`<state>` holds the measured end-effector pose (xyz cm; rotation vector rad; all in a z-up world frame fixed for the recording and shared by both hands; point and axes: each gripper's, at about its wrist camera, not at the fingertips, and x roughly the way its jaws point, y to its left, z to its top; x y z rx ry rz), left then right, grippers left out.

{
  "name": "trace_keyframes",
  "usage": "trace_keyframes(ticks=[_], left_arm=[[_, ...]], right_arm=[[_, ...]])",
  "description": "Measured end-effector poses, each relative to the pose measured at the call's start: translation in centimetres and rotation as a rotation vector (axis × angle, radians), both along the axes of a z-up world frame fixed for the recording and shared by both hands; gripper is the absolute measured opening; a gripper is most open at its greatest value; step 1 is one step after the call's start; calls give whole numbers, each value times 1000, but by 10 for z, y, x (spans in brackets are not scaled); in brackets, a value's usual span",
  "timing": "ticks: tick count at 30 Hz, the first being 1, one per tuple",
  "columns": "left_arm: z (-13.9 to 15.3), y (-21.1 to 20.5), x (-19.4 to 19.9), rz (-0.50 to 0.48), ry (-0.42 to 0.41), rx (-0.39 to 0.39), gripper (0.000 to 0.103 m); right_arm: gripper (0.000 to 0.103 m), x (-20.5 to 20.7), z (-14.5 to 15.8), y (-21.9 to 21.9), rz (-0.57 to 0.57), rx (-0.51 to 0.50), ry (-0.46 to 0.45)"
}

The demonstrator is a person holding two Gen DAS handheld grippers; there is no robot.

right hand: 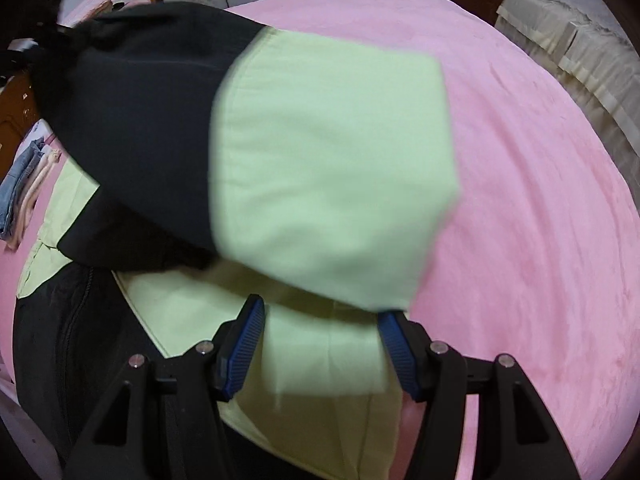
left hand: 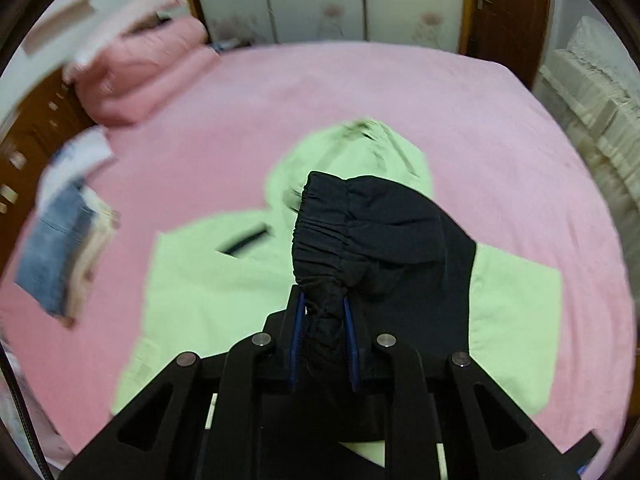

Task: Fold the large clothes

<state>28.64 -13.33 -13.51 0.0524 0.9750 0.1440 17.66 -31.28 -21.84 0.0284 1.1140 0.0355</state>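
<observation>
A light green and black jacket point(left hand: 208, 280) lies spread on the pink bed point(left hand: 360, 92). My left gripper point(left hand: 323, 308) is shut on the black elastic cuff point(left hand: 332, 224) of a sleeve, holding it raised over the jacket body. In the right wrist view the same sleeve point(right hand: 320, 168), green with a black end, hangs lifted and blurred across the frame. My right gripper point(right hand: 320, 312) is open, its blue pads point(right hand: 250, 332) astride green fabric point(right hand: 328, 356) beneath the lifted sleeve. The jacket's black zipper side point(right hand: 72, 340) lies at left.
A stack of folded jeans and pale clothes point(left hand: 64, 248) sits at the bed's left edge. Pink pillows point(left hand: 136, 68) lie at the far left corner. A wardrobe point(left hand: 320, 0) stands behind the bed, and a cream covered sofa point(left hand: 592, 120) at right.
</observation>
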Motion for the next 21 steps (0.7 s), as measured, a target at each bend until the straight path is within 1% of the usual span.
trace_keyframes(ticks=[3,5,8,10,11,12,13,14,15,16,17,18,19,20,21], left_arm=[[-1,25,-3,42,-1,65,16],[-6,39,-8,62,25,61,16],[-41,69,-7,119,124,10,16],[-60,84,-19,149,160,-32,16],[-74,93,-21,165,172,-52,17],[-87,98,-25,174,183,-52,17],[-98,100,-29,177,200,-46,18],[-110,104,-31,176,220,-39,21],[-126,108,-31,175,258,-5,24],[-138,111,-29,175,293,46,34],[-148,111,-27,178,328,104,44],[-156,112,-27,181,351,150,49],[-157,112,-27,181,355,172,60],[-158,110,-28,180,352,202,69],[-157,109,-30,165,342,227,71]], right_arm=[[59,3,-4,-3,-28,-7,4],[59,5,-5,-6,-40,5,1],[59,4,-4,-9,-42,19,-20],[59,1,0,-11,-44,18,-49],[59,0,3,-13,-54,20,-69],[59,-3,8,-17,-81,19,-100],[59,-5,11,-20,-119,-5,-122],[59,-7,11,-25,-163,-37,-124],[59,-3,10,-33,-191,-48,-110],[59,-2,7,-42,-231,-39,-76],[59,-3,7,-51,-265,-4,-61],[59,-6,9,-58,-286,35,-63],[59,-10,13,-59,-301,59,-70],[59,-11,17,-61,-307,67,-72],[59,-14,22,-59,-311,62,-73]])
